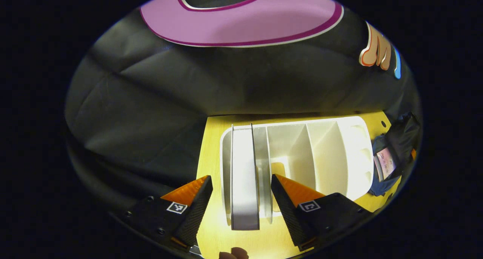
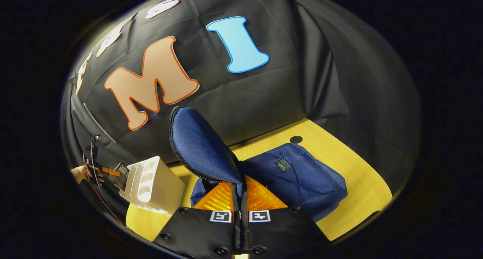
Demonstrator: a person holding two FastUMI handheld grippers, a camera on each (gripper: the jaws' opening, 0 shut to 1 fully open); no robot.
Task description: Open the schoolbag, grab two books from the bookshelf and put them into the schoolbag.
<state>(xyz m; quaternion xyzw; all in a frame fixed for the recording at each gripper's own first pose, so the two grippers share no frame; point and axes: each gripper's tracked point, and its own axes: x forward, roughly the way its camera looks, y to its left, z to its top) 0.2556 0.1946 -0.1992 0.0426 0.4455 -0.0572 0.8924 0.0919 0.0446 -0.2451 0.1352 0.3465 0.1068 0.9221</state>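
While the left gripper [image 1: 241, 198] stands released astride a white book [image 1: 244, 176] in the bookshelf [image 1: 354, 157], right gripper [image 2: 240, 196] clenched on the schoolbag [image 2: 298, 179] flap [image 2: 200, 145], raised upright.

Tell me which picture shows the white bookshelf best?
The left gripper view: the bookshelf sits close, dividers and one book visible between the open tongs. The right gripper view shows just its end, small at the left.

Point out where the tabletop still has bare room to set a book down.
Bare yellow table lies right of the schoolbag; a narrow strip runs left of the white bookshelf. It is crowded between bookshelf and schoolbag.
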